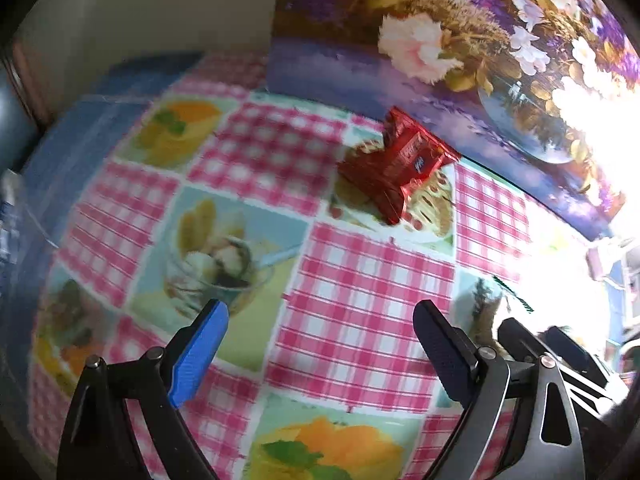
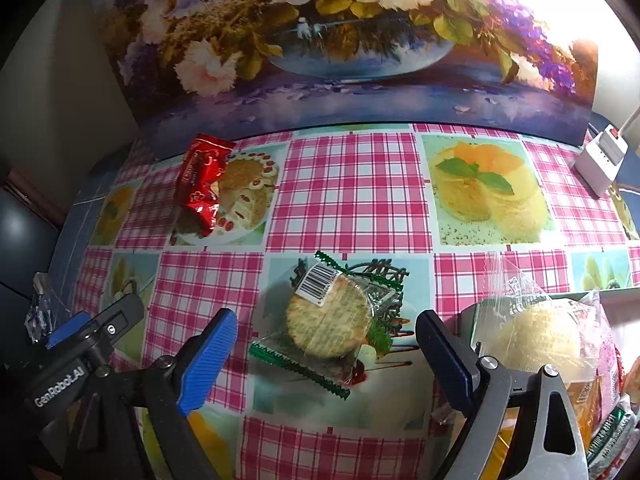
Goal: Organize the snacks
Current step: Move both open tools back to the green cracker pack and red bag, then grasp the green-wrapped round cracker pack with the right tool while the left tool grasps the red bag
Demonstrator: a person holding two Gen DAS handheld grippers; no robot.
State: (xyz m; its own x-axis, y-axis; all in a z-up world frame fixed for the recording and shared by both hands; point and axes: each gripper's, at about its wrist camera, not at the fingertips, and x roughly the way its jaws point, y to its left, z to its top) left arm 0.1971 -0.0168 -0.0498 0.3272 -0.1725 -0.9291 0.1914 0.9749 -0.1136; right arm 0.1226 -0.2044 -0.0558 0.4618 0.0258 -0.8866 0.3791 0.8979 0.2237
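Two snack pkts — crinkly red foil point(image 2: 202, 184), round clear-wrapped point(image 2: 328, 322)

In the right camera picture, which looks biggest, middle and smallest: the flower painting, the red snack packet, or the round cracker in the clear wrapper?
1. Flower painting, by far the biggest.
2 and 3. Round cracker and red packet look nearly alike; the cracker lies nearer the camera, so I won't rank them.

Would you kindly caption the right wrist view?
Open right gripper above a wrapped round cracker on the checked tablecloth; red snack packet behind.
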